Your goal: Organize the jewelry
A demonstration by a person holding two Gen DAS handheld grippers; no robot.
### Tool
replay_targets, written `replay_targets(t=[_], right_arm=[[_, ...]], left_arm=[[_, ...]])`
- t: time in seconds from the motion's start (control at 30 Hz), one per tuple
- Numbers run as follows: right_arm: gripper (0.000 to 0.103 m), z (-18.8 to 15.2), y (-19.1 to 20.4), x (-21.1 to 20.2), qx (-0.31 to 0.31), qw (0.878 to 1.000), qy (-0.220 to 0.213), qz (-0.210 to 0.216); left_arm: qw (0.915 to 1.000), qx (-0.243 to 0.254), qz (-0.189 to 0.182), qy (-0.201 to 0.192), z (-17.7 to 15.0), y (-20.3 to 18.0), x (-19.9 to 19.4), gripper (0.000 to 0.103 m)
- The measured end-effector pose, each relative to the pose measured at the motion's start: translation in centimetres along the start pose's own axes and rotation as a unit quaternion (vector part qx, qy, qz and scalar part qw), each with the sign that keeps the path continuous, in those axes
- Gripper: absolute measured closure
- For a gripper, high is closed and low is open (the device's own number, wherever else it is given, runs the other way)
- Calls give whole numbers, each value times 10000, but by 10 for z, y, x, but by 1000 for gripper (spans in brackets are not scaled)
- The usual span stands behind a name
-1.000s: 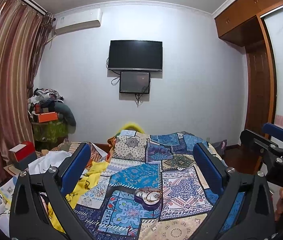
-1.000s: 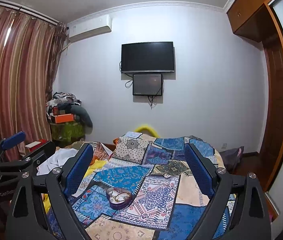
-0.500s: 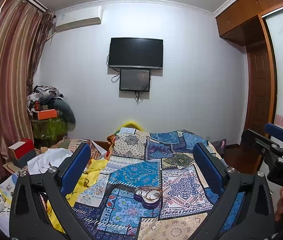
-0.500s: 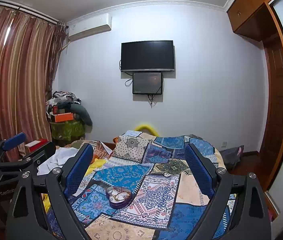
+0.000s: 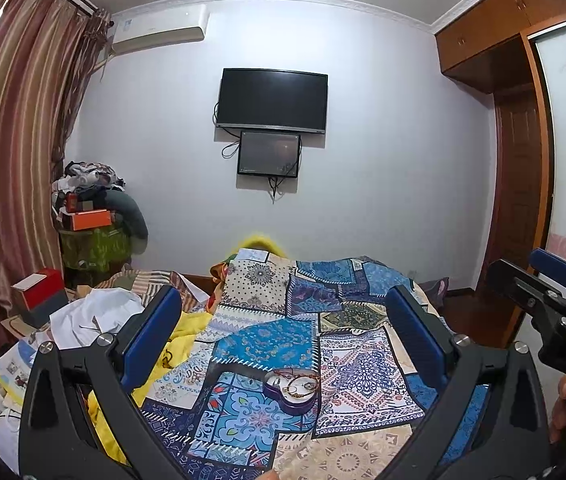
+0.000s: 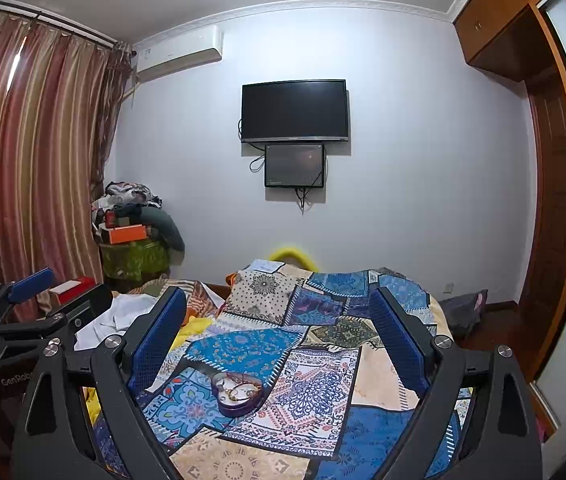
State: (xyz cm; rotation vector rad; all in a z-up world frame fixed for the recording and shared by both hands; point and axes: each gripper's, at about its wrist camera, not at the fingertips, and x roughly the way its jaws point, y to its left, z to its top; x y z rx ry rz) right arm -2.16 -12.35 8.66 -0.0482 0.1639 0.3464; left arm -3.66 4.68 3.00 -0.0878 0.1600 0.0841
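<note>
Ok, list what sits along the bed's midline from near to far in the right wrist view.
Heart-shaped jewelry box → blue paisley patch → cream mandala pillow → yellow object behind the bed → small wall screen → television.

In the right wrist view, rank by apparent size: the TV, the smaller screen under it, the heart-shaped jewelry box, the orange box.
Largest to smallest as they look:
1. TV
2. Smaller screen
3. Jewelry box, though it is much nearer the camera, so true size is unsure
4. Orange box
</note>
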Motion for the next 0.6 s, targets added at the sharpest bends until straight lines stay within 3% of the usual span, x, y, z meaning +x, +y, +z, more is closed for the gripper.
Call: replay_targets(t=[0.6], right_arm=[[12, -5, 5, 6, -29, 9999, 108, -3]], left_arm=[[10000, 14, -19, 80, -3, 7, 6, 0]])
